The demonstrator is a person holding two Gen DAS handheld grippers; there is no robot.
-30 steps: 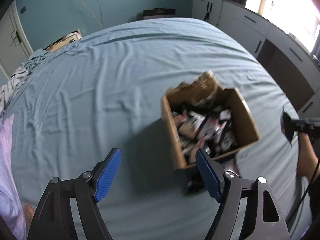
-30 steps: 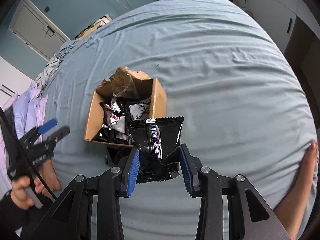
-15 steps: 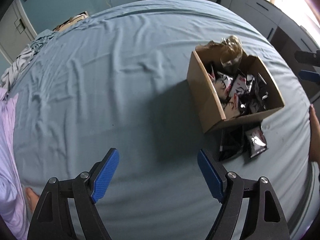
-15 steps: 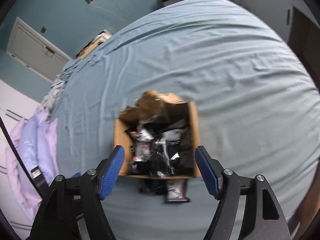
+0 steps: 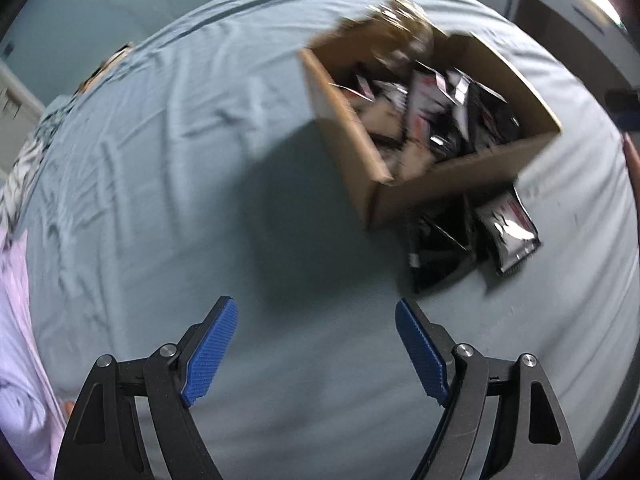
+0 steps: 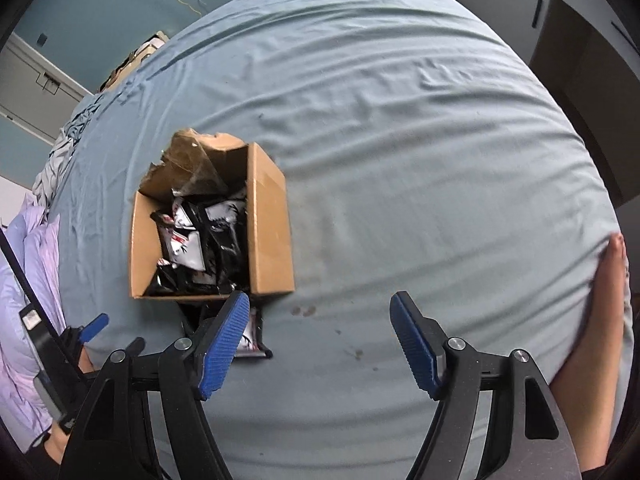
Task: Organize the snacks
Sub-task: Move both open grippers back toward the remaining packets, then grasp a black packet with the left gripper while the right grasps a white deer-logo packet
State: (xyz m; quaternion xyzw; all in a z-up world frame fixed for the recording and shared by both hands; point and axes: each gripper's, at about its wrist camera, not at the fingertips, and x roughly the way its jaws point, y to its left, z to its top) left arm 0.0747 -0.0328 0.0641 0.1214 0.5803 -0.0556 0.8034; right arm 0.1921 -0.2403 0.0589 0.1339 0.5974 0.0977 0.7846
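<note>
Wide bed under a wrinkled pale blue-grey sheet (image 6: 400, 128), filling both views; on it an open brown cardboard box (image 6: 269, 236) (image 5: 352, 148) with a torn, crumpled flap at its far end; inside, a loose heap of small black-and-white foil snack packets (image 6: 200, 240) (image 5: 444, 112), some with red print, lying at all angles and reaching near the rim.

Outside the box, flat on the sheet and touching its near wall, two more packets in the left wrist view: a black-and-white one (image 5: 506, 230) and beside it a darker black one (image 5: 436, 256), partly tucked under the box edge; in the right wrist view only one of them (image 6: 250, 338) showing clearly, half hidden behind the left blue pad of the right gripper.

Left gripper (image 5: 316, 320) pointing steeply down at bare sheet, well short of the box; jaws spread wide, blue ribbed pads (image 5: 210, 354) apart, nothing between them but fabric; view blurred.

Right gripper (image 6: 320, 314) likewise pointing down, jaws parted wide and empty, bare sheet with a few small brown stains (image 6: 304, 311) between the pads; box just ahead and to the left of it.

At the lower left of the right wrist view, the left gripper again (image 6: 86, 330), black with a blue tip, over the sheet beside a lilac quilt (image 6: 32, 300); at the right edge, a bare forearm (image 6: 596, 328) resting against the bed.
</note>
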